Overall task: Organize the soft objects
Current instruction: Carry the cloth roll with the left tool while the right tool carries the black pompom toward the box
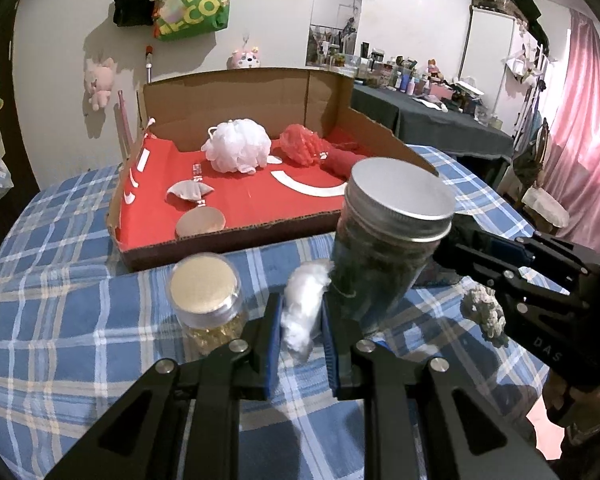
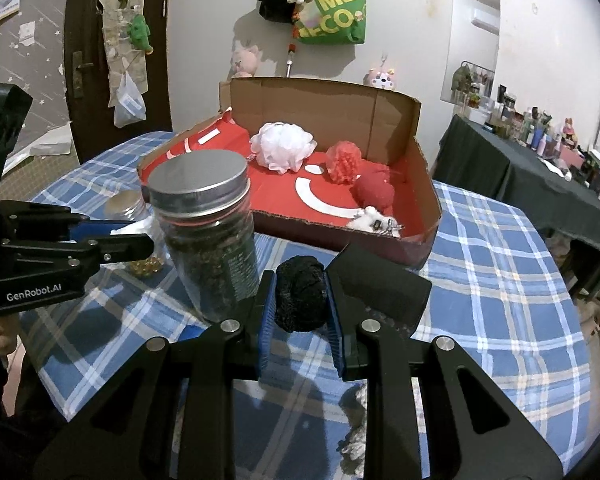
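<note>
My left gripper (image 1: 300,328) is shut on a white fluffy wad (image 1: 302,312), held above the blue checked tablecloth (image 1: 60,320). A black mesh ball (image 2: 300,300) sits squeezed between the blue pads of my right gripper (image 2: 300,308), which is shut on it. Beyond both stands the cardboard box (image 1: 228,236) with a red lining. It holds a white bath pouf (image 1: 238,146), a red pouf (image 1: 300,144) and a small white pouch (image 1: 190,191). The right wrist view adds a second red ball (image 2: 374,190) and a white fuzzy piece (image 2: 374,222) in the box's near corner.
A tall jar with a metal lid (image 1: 392,240) stands between the two grippers, close to both. A small gold-lidded jar (image 1: 206,300) is left of my left gripper. A grey knitted lump (image 1: 484,316) and a black block (image 2: 376,280) lie on the cloth.
</note>
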### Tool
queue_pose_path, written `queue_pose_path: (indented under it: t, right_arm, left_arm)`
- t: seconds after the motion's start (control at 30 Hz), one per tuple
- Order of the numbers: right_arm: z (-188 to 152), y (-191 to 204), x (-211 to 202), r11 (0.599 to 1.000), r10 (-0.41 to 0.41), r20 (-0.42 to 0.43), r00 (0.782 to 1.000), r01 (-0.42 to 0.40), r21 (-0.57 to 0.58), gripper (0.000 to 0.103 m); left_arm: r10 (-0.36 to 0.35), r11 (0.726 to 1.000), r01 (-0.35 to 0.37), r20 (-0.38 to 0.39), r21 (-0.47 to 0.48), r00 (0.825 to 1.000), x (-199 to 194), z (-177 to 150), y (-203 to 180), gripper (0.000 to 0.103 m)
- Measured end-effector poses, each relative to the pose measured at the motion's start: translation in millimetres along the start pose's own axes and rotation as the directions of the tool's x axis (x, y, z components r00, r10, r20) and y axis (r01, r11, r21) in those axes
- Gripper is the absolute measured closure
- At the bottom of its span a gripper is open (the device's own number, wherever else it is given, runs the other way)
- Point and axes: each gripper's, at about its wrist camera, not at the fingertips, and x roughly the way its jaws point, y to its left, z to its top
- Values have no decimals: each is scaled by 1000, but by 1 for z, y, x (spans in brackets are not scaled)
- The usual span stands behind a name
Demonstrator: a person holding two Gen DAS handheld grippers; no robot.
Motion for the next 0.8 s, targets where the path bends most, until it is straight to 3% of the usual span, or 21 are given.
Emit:
queue_pose_path:
  t: [0.53,0.8]
  right_arm:
    - [22,-15,6,1000,21,2,1000,-21,20,81]
    - [39,-35,21,993,96,-24,995,-94,71,81]
  left_arm:
    - [7,1000,-7,3,-6,1000,3,27,16,83]
    - [-51,998,50,-43,-30,998,18,46,30,83]
